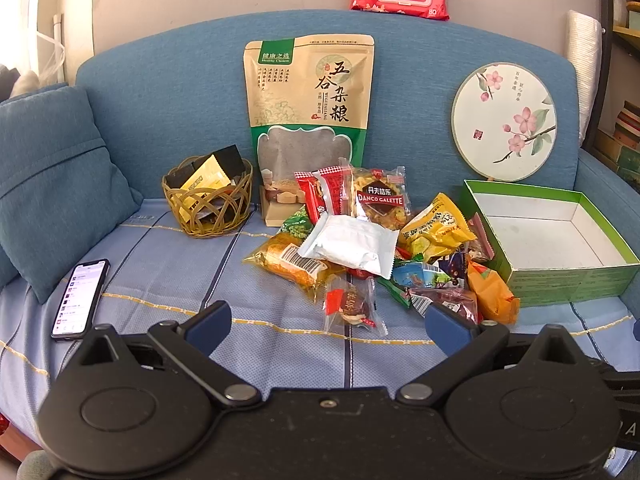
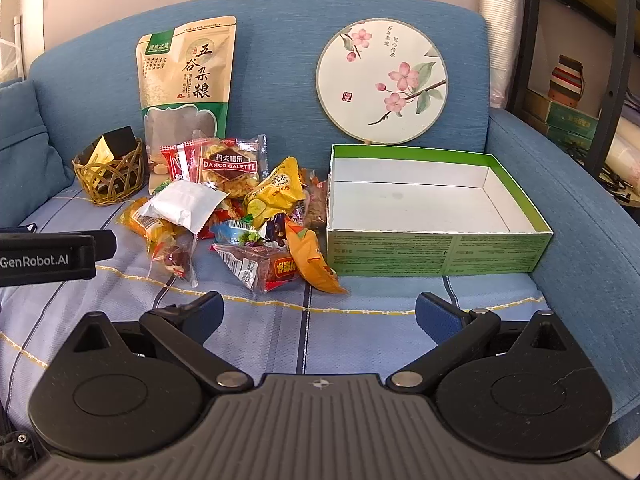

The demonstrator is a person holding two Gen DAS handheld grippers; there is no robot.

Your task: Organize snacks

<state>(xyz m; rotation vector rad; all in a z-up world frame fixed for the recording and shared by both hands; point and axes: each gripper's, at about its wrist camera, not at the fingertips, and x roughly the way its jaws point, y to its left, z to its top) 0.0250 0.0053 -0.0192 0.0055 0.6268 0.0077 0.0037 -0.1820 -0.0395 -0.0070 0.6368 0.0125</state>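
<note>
Tongs (image 1: 328,326) splayed; crinkly packets (image 1: 372,244), rectangular box (image 1: 560,280).

Bright, even daylight, strongest from the blown-out window (image 1: 16,20) at far left; shadows soft, centre sharp, and the sofa back (image 1: 320,24) bows under fisheye distortion.

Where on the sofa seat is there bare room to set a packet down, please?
The green box is empty inside. Bare striped cover lies in front of the box and snack pile, near both open claws. Another free strip runs between the phone and the pile. It is crowded from the wicker basket across to the box's left wall.
</note>
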